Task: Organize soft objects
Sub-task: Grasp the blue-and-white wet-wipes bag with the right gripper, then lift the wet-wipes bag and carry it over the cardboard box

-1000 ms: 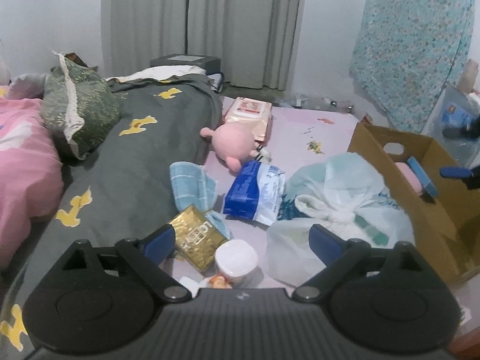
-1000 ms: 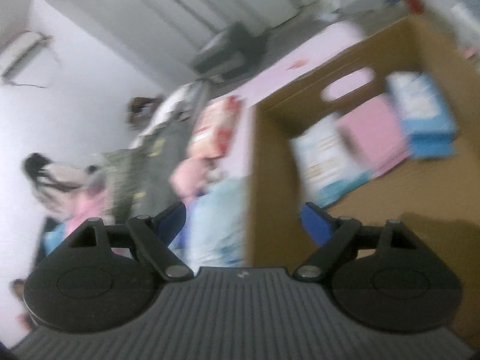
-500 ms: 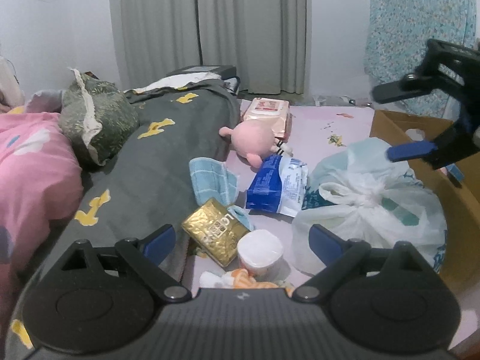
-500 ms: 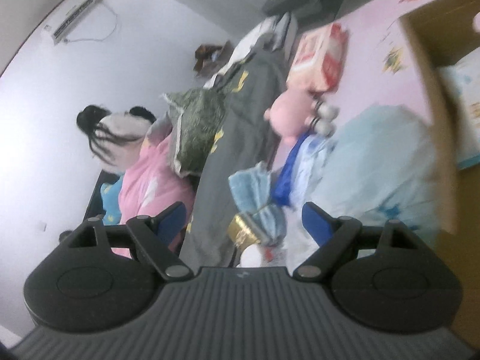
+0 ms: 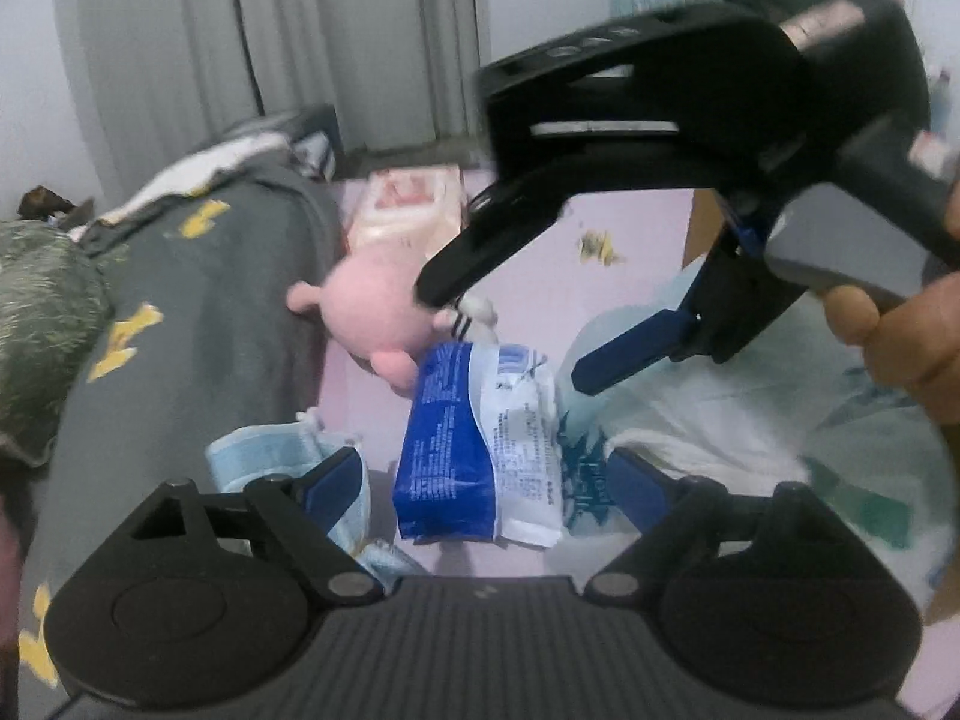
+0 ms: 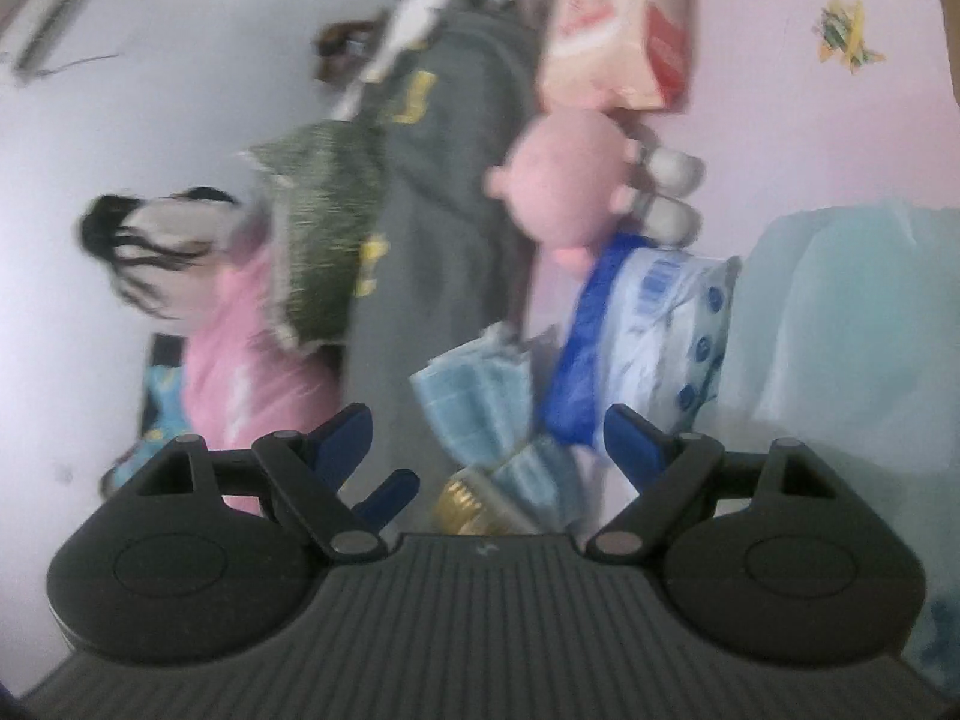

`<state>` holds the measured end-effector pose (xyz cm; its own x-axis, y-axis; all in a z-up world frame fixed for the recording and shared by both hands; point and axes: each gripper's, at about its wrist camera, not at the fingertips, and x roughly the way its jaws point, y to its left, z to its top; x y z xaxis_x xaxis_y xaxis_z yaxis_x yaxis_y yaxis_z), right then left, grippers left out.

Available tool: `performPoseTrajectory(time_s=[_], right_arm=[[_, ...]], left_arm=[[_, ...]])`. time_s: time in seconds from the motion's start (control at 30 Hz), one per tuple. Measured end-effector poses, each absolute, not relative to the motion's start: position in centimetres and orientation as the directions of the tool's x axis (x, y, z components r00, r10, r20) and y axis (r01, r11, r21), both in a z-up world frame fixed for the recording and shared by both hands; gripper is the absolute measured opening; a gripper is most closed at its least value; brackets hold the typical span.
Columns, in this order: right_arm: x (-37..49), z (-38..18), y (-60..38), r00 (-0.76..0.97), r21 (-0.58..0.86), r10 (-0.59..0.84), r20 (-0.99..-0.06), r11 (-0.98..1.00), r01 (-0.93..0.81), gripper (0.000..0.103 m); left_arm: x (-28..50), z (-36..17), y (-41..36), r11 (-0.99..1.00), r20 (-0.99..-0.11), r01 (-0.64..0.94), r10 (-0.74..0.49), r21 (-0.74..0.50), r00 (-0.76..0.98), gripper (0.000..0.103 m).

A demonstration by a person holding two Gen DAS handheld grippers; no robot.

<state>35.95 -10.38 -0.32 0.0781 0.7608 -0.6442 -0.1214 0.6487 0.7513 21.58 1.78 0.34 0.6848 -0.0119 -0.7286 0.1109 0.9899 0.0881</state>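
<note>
A pink plush toy (image 5: pixel 378 306) lies on the pink mat, with a blue and white soft pack (image 5: pixel 480 444) just in front of it. Both also show in the right wrist view, the plush (image 6: pixel 570 186) and the pack (image 6: pixel 636 336). My left gripper (image 5: pixel 486 480) is open and empty, low over the pack. My right gripper (image 6: pixel 486 432) is open and empty; in the left wrist view it (image 5: pixel 504 336) hangs above the plush and the pack. A light blue folded cloth (image 5: pixel 282 462) lies left of the pack.
A grey blanket (image 5: pixel 210 324) with yellow shapes and a green pillow (image 5: pixel 42 324) lie at the left. A white plastic bag (image 5: pixel 780 450) sits right of the pack. A pink wipes pack (image 5: pixel 414 204) lies behind the plush. A gold packet (image 6: pixel 474 504) lies near the cloth.
My right gripper has swung from the cardboard box over to the plush and the blue pack. My left gripper has moved forward and lower toward the pack. Both stay open.
</note>
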Motion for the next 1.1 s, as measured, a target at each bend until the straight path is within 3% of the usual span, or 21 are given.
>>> performPoseTrajectory(time_s=[0.17, 0.43, 0.5, 0.6, 0.73, 0.93, 1.1], right_arm=[[38.0, -2.1, -8.6, 0.055, 0.655, 0.662, -0.748, 0.748, -0.108, 0.085], [39.9, -4.9, -7.1, 0.018, 0.598, 0.601, -0.799, 0.798, -0.073, 0.085], [40.3, -5.7, -6.6, 0.007, 0.590, 0.592, -0.806, 0.805, -0.053, 0.089], [40.7, -7.0, -6.1, -0.022, 0.612, 0.612, -0.791, 0.790, -0.026, 0.095], [40.7, -7.8, -5.6, -0.018, 0.636, 0.636, -0.772, 0.771, -0.024, 0.096], [39.8, -6.4, -6.5, 0.007, 0.678, 0.679, -0.734, 0.733, -0.045, 0.088], [38.6, -2.2, -7.7, 0.008, 0.760, 0.763, -0.646, 0.645, -0.080, 0.088]], left_arm=[[25.4, -1.9, 2.1, 0.990, -0.803, 0.129, -0.036, 0.052, 0.595, 0.091], [29.5, -5.1, 3.1, 0.993, -0.890, 0.115, -0.046, 0.007, 0.453, 0.092], [30.1, -5.5, 3.4, 0.995, -0.896, 0.095, -0.048, -0.006, 0.442, 0.091], [31.0, -6.2, 3.8, 0.999, -0.909, 0.050, -0.021, 0.000, 0.416, 0.087], [31.1, -6.2, 3.8, 1.000, -0.905, 0.000, 0.016, 0.018, 0.424, 0.080], [29.1, -3.4, 3.6, 0.999, -0.880, -0.026, 0.048, 0.040, 0.472, 0.078], [26.6, 0.6, 2.7, 0.994, -0.844, -0.054, 0.105, 0.090, 0.526, 0.078]])
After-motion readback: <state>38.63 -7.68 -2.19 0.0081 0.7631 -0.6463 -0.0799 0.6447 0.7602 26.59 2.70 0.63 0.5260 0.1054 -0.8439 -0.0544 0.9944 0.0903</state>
